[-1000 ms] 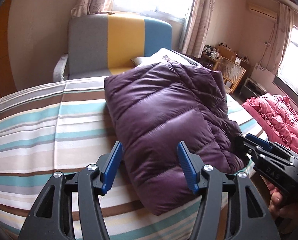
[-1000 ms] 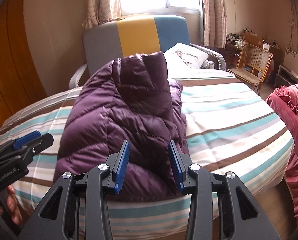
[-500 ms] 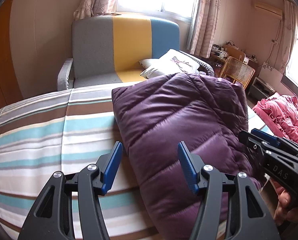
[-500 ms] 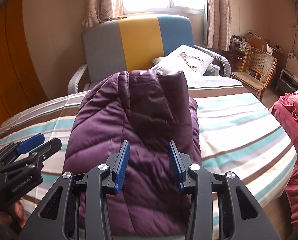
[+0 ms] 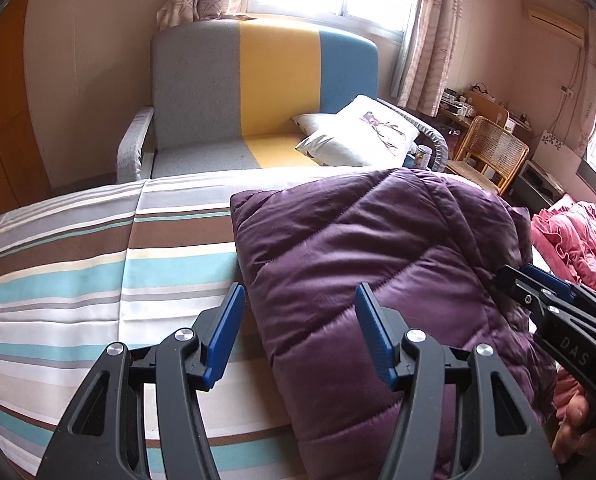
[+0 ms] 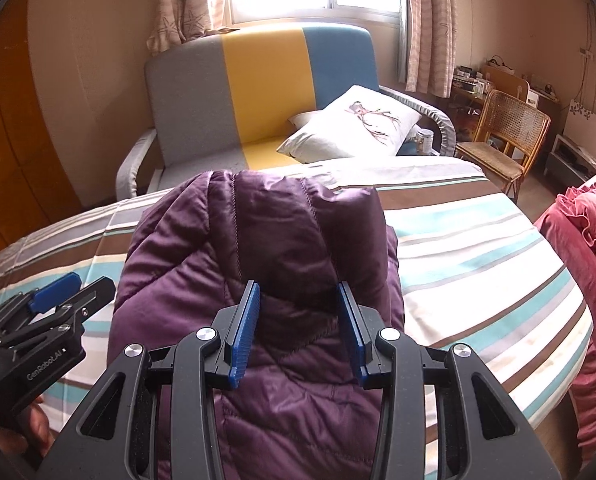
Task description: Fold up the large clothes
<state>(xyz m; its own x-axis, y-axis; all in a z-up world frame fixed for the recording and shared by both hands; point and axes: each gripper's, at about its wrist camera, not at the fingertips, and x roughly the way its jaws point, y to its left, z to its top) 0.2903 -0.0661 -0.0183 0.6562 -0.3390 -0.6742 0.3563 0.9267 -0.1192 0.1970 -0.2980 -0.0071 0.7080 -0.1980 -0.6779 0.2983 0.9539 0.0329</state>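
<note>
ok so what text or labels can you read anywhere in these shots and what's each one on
"DAS" on the body of the right gripper, seen from the left wrist.
"GenRobot.AI" on the body of the left gripper, seen from the right wrist.
Nothing readable on the purple jacket, the pillow or the desk clutter: too small.

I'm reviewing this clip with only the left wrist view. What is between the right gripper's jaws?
Observer: The right gripper has its jaws apart, with a raised fold of the purple jacket between them. I cannot tell whether the pads press it.
Operator: What lies to the right of the jacket?
Observer: A wide stretch of striped bedsheet, then pink bedding past the bed's edge.
Operator: How does the jacket's far end look?
Observer: It rises in a rounded hump in front of the sofa.
</note>
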